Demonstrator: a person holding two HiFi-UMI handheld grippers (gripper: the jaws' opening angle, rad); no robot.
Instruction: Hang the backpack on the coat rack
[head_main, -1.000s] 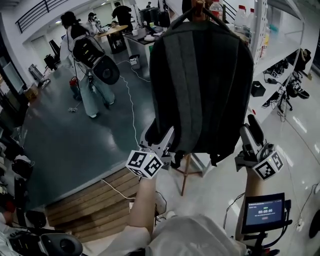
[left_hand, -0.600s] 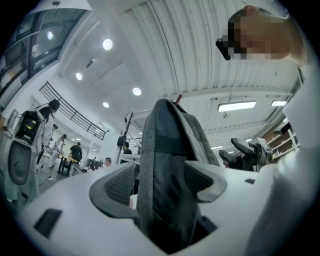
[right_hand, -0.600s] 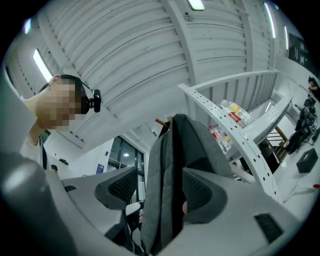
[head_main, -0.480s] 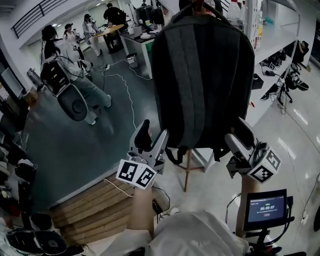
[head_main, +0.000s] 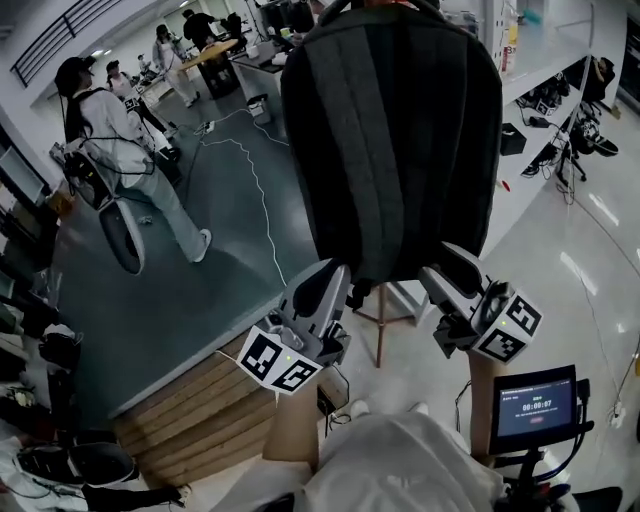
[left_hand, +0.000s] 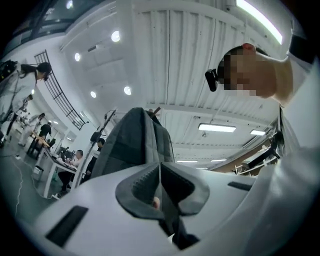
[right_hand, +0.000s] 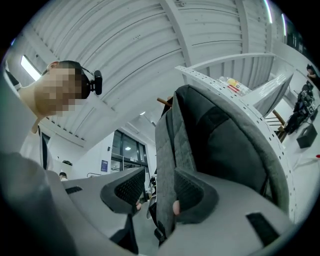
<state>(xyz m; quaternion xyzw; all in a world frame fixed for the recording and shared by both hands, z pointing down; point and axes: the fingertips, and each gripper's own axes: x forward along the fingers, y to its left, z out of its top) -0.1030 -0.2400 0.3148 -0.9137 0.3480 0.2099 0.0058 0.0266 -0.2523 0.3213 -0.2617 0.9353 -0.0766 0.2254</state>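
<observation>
The dark grey backpack (head_main: 395, 140) hangs from the top of the wooden coat rack (head_main: 380, 325), free of both grippers. My left gripper (head_main: 335, 272) sits just under its lower left corner, pointing up, jaws shut with nothing between them (left_hand: 159, 175). In the left gripper view the backpack (left_hand: 132, 145) rises beyond the closed pads. My right gripper (head_main: 450, 258) is under the lower right corner. Its jaws are closing, and a gap still shows between the pads (right_hand: 160, 187). The backpack (right_hand: 215, 140) hangs just behind the right pad, not between the two.
A person (head_main: 110, 130) wearing a backpack walks on the dark floor at left. A wooden platform (head_main: 190, 410) lies below my left arm. White shelving (head_main: 545, 70) stands at right, and a small screen (head_main: 537, 405) at lower right. A cable (head_main: 262, 215) trails across the floor.
Both grippers have come off the backpack's lower corners and drawn back under it. The left jaws have shut and the right jaws have narrowed. The person at left has walked on.
</observation>
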